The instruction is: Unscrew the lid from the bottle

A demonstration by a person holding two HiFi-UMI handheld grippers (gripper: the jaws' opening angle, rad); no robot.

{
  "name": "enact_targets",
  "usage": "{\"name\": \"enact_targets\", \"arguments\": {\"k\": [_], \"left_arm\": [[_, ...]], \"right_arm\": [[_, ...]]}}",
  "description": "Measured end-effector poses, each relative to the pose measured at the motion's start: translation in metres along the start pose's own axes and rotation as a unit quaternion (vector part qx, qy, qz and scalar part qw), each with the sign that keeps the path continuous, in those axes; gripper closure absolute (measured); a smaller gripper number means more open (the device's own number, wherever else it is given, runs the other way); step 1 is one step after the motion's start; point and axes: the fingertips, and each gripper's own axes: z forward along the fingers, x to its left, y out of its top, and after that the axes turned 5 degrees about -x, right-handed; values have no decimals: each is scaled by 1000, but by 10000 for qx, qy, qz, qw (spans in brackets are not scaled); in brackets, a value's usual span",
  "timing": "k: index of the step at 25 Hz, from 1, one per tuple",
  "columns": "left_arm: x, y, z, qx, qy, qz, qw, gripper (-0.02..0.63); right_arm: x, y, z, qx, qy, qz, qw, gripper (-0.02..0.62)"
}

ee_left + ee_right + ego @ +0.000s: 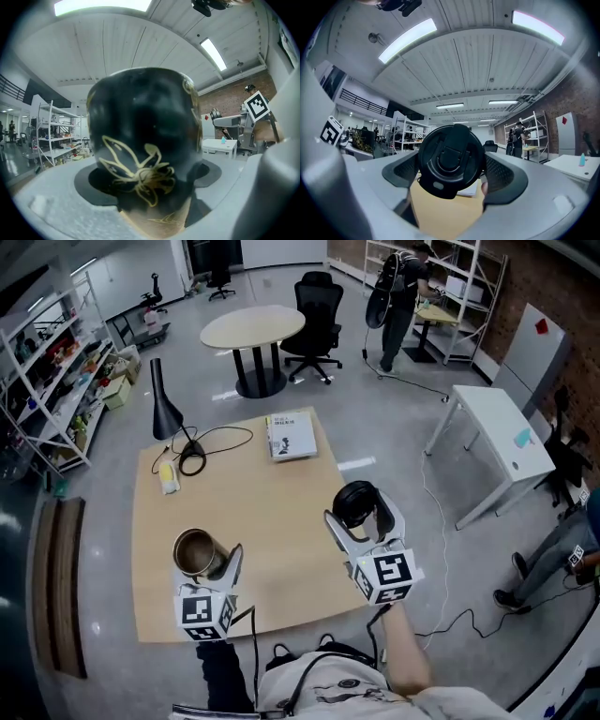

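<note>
A person holds the left gripper (212, 568) over the near left part of a pale wooden tabletop (272, 521), its jaws pinching a black metal bottle (194, 552) by its sides. The bottle's mouth is uncovered and shows a brassy inside. In the left gripper view the same bottle (143, 140) fills the space between the jaws, a gold flower drawing across its dark wall. The right gripper (362, 521) hangs over the tabletop's near right edge, its jaws clamped on a round black plastic lid (356, 504). The lid is off the bottle and well apart from it. In the right gripper view the lid (450, 159) stands on edge between the pads. The bottle appears to be lifted clear of the wood, though the steep angle leaves that uncertain. Farther back on the tabletop stand a black cone-shaped desk lamp (164, 404) and a white book (291, 437).
</note>
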Motion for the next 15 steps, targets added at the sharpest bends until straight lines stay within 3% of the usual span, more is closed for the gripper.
{"name": "enact_targets", "arguments": {"k": [15], "left_arm": [[17,23,13,-266,-236,199,9992,169]], "right_arm": [[12,18,18,-256,-62,10,9997,156]]}}
